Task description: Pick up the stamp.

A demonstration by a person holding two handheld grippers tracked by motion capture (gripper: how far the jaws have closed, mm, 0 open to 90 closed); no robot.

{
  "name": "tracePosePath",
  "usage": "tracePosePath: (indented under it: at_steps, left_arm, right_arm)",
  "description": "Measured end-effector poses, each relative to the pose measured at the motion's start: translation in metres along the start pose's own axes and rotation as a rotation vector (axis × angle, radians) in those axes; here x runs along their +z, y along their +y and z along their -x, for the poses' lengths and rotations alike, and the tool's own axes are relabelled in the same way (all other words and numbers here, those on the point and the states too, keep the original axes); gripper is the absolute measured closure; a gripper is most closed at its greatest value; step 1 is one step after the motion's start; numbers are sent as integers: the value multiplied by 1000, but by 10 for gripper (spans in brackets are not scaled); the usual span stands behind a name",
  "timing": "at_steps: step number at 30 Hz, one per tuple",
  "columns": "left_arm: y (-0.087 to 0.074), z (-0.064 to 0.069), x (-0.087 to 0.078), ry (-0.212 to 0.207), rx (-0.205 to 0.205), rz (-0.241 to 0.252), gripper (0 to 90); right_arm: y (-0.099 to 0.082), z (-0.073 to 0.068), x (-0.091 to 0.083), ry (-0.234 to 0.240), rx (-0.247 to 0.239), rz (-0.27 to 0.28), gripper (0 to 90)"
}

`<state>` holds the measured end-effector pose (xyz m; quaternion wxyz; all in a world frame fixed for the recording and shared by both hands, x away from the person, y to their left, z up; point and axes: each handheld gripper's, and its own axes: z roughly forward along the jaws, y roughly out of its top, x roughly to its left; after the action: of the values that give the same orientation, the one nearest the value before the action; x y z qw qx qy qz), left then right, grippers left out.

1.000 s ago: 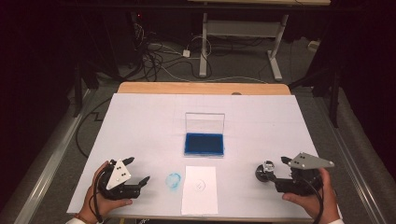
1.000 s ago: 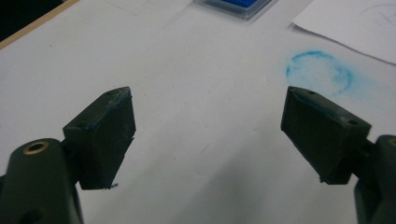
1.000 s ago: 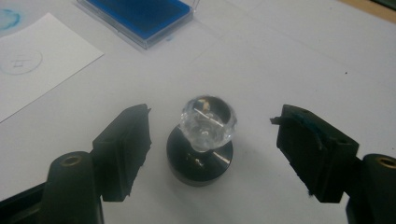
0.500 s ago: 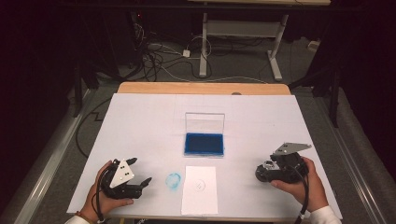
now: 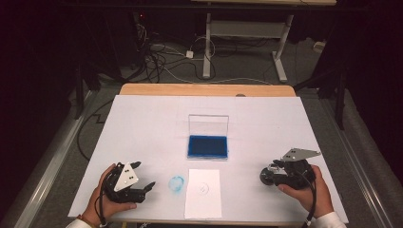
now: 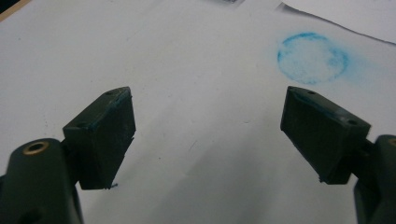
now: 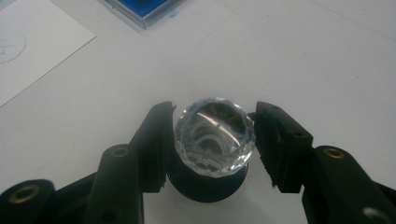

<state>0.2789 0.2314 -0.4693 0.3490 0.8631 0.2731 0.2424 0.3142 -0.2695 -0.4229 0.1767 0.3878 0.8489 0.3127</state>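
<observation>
A stamp with a clear faceted knob (image 7: 215,135) on a round black base (image 5: 267,177) stands on the white table at the right. My right gripper (image 7: 215,109) lies low around it; its jaws have just been closing and both pads now touch the knob's sides. The right gripper (image 5: 270,174) points left in the high view, held by a hand. At the front left my left gripper (image 5: 145,174) rests in the other hand. Its jaws (image 6: 205,93) stand wide apart with bare table between them.
A blue ink pad (image 5: 207,146) with its clear lid (image 5: 208,124) upright sits at the centre. A white paper sheet (image 5: 203,192) with a faint round mark lies near the front edge, beside a blue ring smudge (image 5: 177,184) on the table (image 5: 142,118).
The right gripper has shifted slightly left and down, and its jaws have closed in around the stamp's knob. The left gripper has stayed put.
</observation>
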Motion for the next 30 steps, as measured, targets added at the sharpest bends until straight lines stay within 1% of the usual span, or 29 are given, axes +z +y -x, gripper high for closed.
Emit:
tracePosePath:
  at_steps: [5,7,11,13,14,17,19,22,23,24,25,26,27,29,30]
  left_arm:
    - [0,1,1,-2,4,-7,172]
    - [0,1,1,-5,6,-10,172]
    - [0,2,2,-11,9,-13,172]
    - [0,2,3,-16,16,-21,173]
    - [0,3,3,-20,20,-24,173]
    - [0,4,3,-23,26,-27,174]
    - [0,4,3,-22,26,-25,174]
    - [0,3,2,-26,14,-13,174]
    - [0,3,2,-35,2,-9,174]
    - [0,3,1,-35,-2,-5,178]
    - [0,2,1,-30,4,2,189]
    - [0,2,1,-36,-6,0,189]
    - [0,2,0,-35,-6,2,189]
    - [0,2,0,-31,-5,3,188]
    - [0,2,0,-31,-8,4,188]
  right_arm:
    - [0,1,1,5,-3,1,512]
    - [-1,2,2,11,-11,4,554]
    - [-1,1,3,11,-21,7,563]
    - [-2,2,3,17,-10,13,566]
    - [-2,2,3,19,-22,17,567]
    - [-3,2,4,18,-20,24,569]
    - [-3,2,4,17,-32,28,569]
    - [-3,0,3,4,-42,29,570]
    - [-3,0,2,-2,-43,32,570]
    - [-2,0,2,-3,-39,40,570]
    - [-2,0,-1,-6,-43,56,570]
    - [-1,0,-2,-14,-42,64,571]
    - [0,0,-4,-13,-43,74,571]
    - [2,0,-7,-17,-43,91,571]
    - [2,0,-7,-17,-43,91,571]
